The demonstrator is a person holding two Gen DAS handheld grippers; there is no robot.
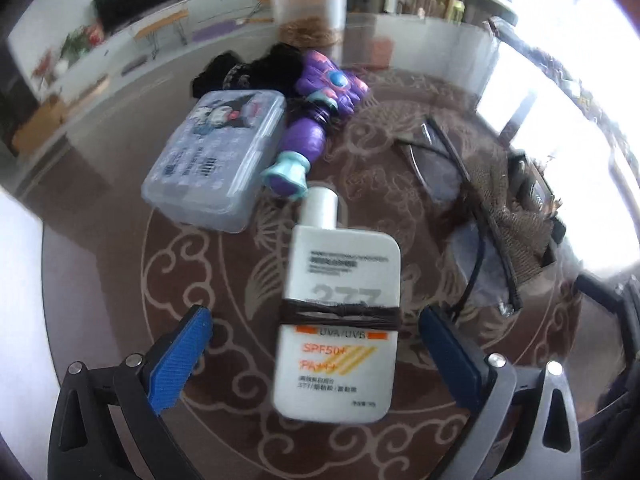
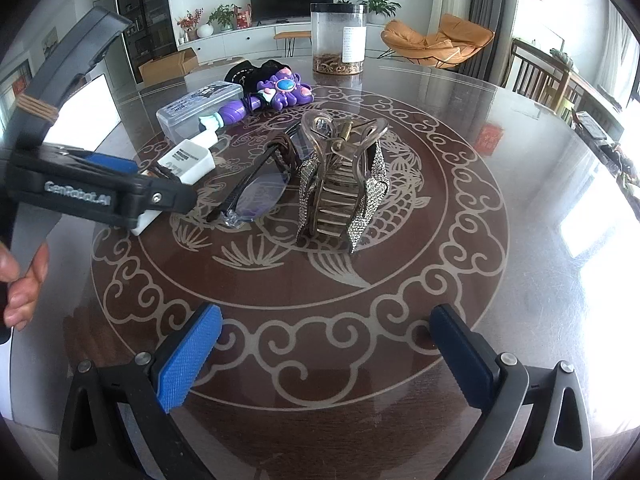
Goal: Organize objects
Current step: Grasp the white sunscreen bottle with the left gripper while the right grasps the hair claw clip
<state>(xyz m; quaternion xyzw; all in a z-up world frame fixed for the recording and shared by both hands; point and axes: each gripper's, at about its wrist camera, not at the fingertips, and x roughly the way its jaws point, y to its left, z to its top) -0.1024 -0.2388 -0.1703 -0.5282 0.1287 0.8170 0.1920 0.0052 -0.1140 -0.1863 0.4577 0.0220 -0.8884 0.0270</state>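
A white sunscreen bottle (image 1: 340,312) with a dark hair tie wrapped around it lies flat on the round table, between the open fingers of my left gripper (image 1: 316,356), which do not touch it. It also shows in the right wrist view (image 2: 188,160). Beyond it lie a clear plastic box (image 1: 218,160), a purple toy wand (image 1: 316,120) and a black cloth (image 1: 248,68). Black-framed glasses (image 2: 256,188) and a rhinestone hair claw (image 2: 340,184) lie mid-table. My right gripper (image 2: 324,356) is open and empty, short of the claw.
A clear jar (image 2: 339,38) with brown contents stands at the table's far side. The left gripper's body (image 2: 80,184) and the person's hand (image 2: 22,280) fill the left of the right wrist view. Chairs stand beyond the table at the right.
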